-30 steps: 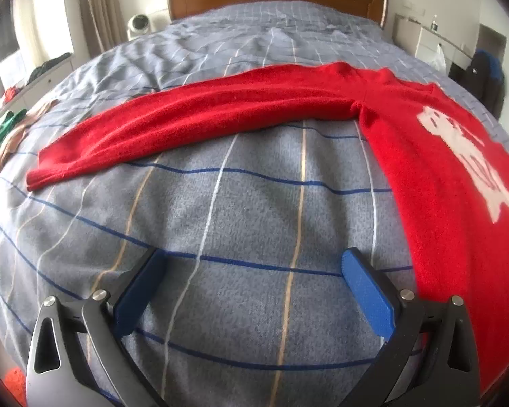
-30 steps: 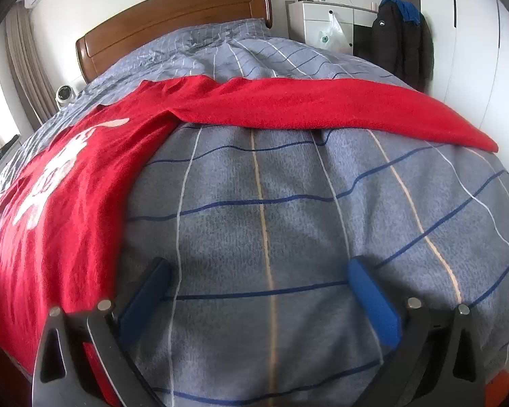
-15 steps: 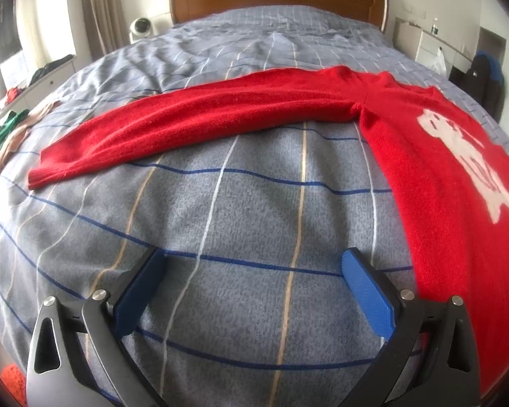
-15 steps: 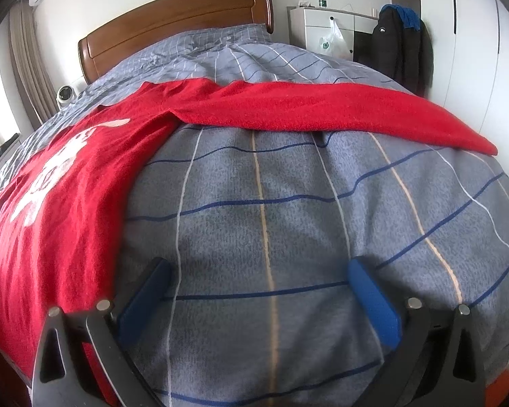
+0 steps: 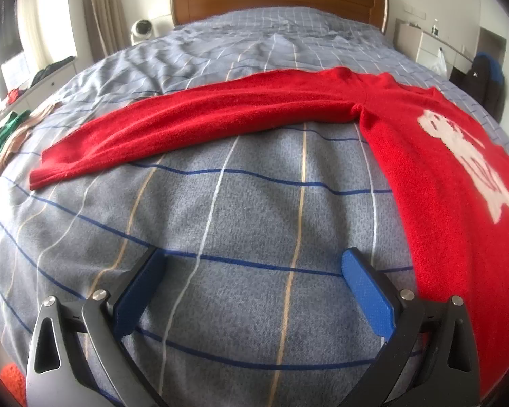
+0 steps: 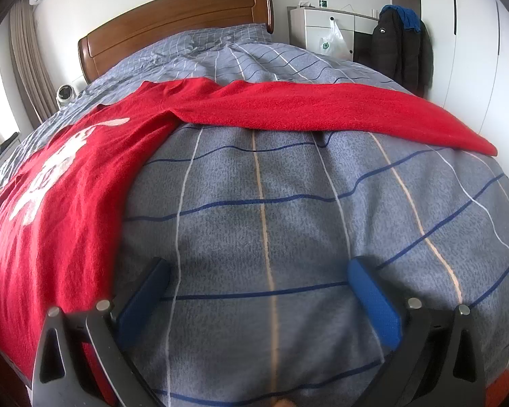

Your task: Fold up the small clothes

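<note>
left gripper (image 5: 251,271): spread wide, held nothing, hung over bare duvet (image 5: 220,220) beside the sweater's left edge
right gripper (image 6: 259,279): gaped equally wide, empty, over duvet beside the sweater's right edge
red sweater (image 5: 434,176): lay flat, front up, both sleeves stretched sideways
left sleeve (image 5: 186,122): cuff well away from the sweater's body
right sleeve (image 6: 339,112): likewise
risk: probably pinched duvet along with knit; sleeve likely to bunch or drag the body askew

No legible text or labels.
</note>
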### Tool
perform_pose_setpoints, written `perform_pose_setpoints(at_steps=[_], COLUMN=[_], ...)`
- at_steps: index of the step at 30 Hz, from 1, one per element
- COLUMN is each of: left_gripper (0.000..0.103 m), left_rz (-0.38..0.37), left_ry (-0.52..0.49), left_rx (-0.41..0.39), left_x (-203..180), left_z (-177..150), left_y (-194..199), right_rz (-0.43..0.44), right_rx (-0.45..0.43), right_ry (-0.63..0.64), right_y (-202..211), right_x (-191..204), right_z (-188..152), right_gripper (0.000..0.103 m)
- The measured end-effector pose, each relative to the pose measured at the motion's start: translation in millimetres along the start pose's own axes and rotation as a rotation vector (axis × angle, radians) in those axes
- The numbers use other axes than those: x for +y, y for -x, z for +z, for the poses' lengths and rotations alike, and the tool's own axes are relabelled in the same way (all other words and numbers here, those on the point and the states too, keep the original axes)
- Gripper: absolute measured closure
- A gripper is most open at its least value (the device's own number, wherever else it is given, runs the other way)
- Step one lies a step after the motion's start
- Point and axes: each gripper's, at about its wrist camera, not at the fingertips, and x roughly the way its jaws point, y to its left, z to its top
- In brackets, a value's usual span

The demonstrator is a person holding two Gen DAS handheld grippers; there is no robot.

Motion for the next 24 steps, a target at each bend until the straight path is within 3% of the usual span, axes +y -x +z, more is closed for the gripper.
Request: perform_pose_setpoints(at_steps=[10,12,16,19,24], left_gripper=[0.0,0.0,0.0,0.0,0.0], left_rz=[0.008,0.009,0.012,0.019,0.021], left_ry=[0.002,0.001,0.0,0.001,0.001], left_rx=[-0.017,-0.017,-0.02,-0.024,-0.026], left_x=[-1,-3,-3,-4,-4], left_z=[-1,-2,-2,-2,-2], left_y=[2,2,2,2,2], right_rz=[-0.009,0.025,0.141,0.262,0.4], right_rx=[0.024,0.019,-0.104,-0.18,-0.114], right_ry=[-0.003,-0.051,-0.24,-0.454,-0.88], right_y=[4,19,64,83,59], right_x=[1,-7,-60,-128,-213], right_z=[6,16,56,83,75], right_gripper=[0.0,0.0,0.0,0.0,0.0])
